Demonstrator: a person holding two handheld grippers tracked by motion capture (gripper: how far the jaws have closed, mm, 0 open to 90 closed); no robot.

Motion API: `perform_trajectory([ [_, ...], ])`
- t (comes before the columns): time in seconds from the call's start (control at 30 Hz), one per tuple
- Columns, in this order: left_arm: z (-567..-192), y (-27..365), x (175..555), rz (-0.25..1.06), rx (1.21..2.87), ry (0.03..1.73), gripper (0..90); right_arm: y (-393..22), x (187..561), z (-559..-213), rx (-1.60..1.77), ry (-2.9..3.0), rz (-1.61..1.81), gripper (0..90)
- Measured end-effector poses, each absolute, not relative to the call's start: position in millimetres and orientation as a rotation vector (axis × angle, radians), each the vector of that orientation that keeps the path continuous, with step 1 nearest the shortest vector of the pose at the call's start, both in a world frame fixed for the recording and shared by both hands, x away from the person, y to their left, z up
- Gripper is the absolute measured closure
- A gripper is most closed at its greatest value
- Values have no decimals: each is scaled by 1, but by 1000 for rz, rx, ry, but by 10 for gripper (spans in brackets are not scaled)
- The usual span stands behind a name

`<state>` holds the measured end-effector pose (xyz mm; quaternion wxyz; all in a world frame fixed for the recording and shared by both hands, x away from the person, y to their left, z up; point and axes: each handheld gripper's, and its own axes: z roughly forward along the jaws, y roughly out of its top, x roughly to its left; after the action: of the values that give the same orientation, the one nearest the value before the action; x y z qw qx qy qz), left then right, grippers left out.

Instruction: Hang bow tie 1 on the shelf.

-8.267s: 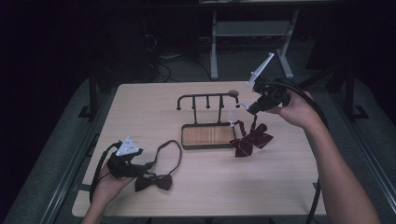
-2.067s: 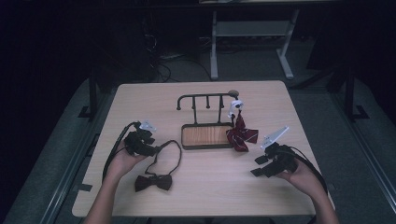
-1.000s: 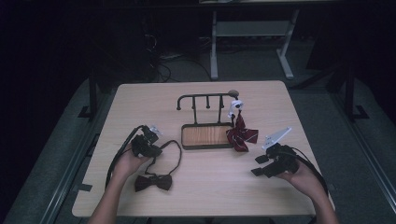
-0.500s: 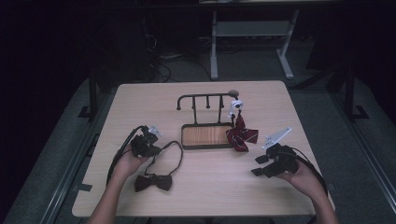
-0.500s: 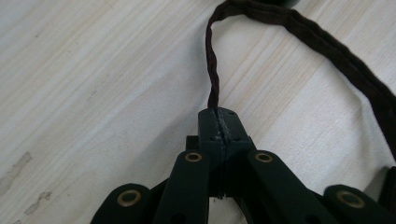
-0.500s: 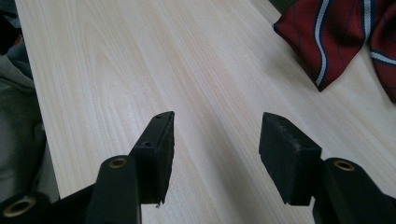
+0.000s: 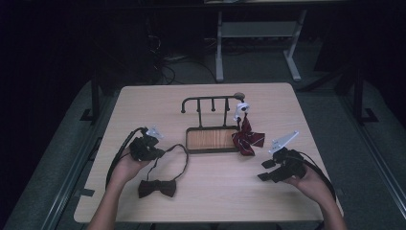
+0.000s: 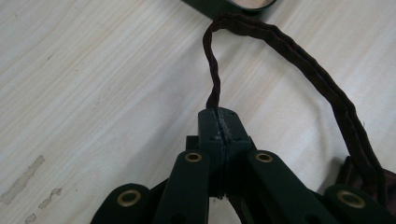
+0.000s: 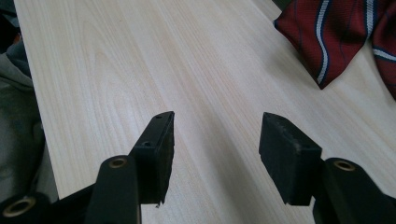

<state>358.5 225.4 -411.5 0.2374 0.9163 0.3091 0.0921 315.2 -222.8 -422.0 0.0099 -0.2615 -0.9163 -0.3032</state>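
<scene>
A dark bow tie [image 7: 157,188] lies on the table near its front left, and its thin strap [image 7: 180,154] loops up toward the rack. My left gripper [image 7: 160,152] is shut on that strap; in the left gripper view the strap [image 8: 280,42] rises from between the closed jaws [image 8: 219,114] and arcs away to the right. A red striped bow tie [image 7: 247,139] hangs by a white clip [image 7: 242,109] from the right end of the rack [image 7: 210,100]. My right gripper [image 7: 265,170] rests low at the front right, open, nothing between its jaws [image 9: 217,135], the red tie [image 9: 345,32] ahead of it.
The black hook rack stands mid-table on a base with a wooden inlay [image 7: 211,140]. The pale wooden table [image 7: 220,201] is bare between the two hands. A metal stand [image 7: 258,33] is on the dark floor beyond the far edge.
Eight seconds ago the right gripper was at the rack with the red tie; it now rests on the table. The left hand moved up to the strap, and its jaws closed on it.
</scene>
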Motion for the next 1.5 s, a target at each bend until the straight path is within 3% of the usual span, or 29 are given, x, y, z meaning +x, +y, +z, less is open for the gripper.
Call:
perform_trajectory([
  [1.5, -365, 215, 332, 240, 2495, 694, 897, -223, 314, -422, -807, -2860, -956, 446],
])
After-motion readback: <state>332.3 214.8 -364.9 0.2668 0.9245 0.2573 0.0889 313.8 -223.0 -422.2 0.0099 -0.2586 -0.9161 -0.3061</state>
